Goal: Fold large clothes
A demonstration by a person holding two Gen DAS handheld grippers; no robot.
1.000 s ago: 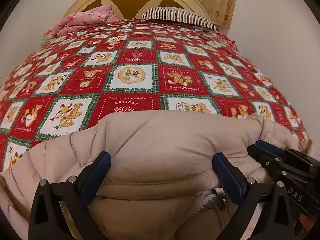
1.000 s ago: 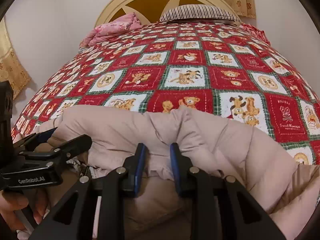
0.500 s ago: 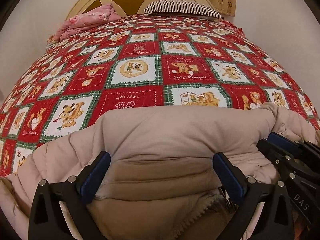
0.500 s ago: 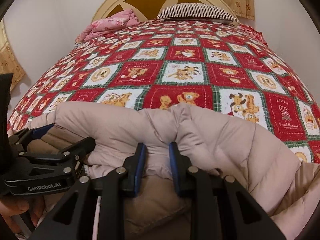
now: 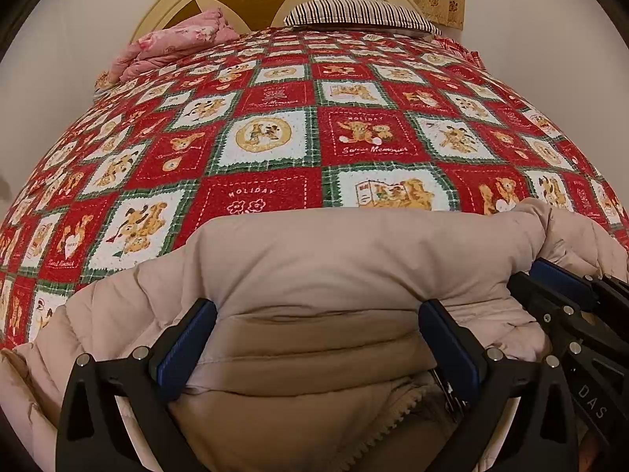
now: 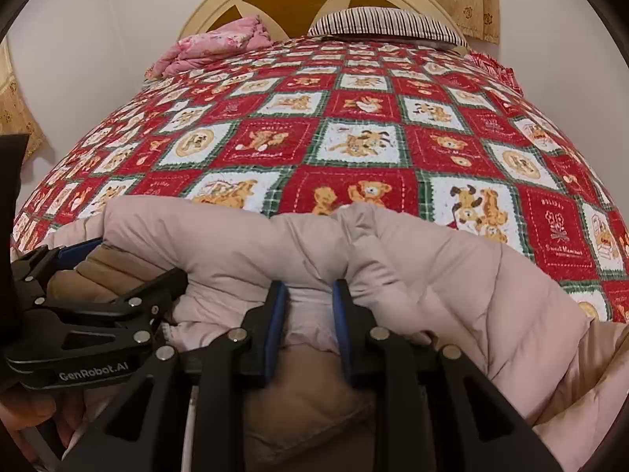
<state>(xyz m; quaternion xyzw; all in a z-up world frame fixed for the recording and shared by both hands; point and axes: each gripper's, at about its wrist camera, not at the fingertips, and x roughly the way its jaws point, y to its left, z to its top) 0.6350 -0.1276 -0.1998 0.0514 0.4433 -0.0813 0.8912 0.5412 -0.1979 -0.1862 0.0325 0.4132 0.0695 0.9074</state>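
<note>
A puffy beige coat lies bunched at the near edge of a bed under a red teddy-bear quilt. The right claw is clenched on a fold of the coat; the left claw is spread wide, straddling its brown-lined edge without pinching it.

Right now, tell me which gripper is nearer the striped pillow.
Neither clearly. The left gripper and right gripper sit side by side at the foot of the bed, both on the jacket, far from the pillow.
</note>
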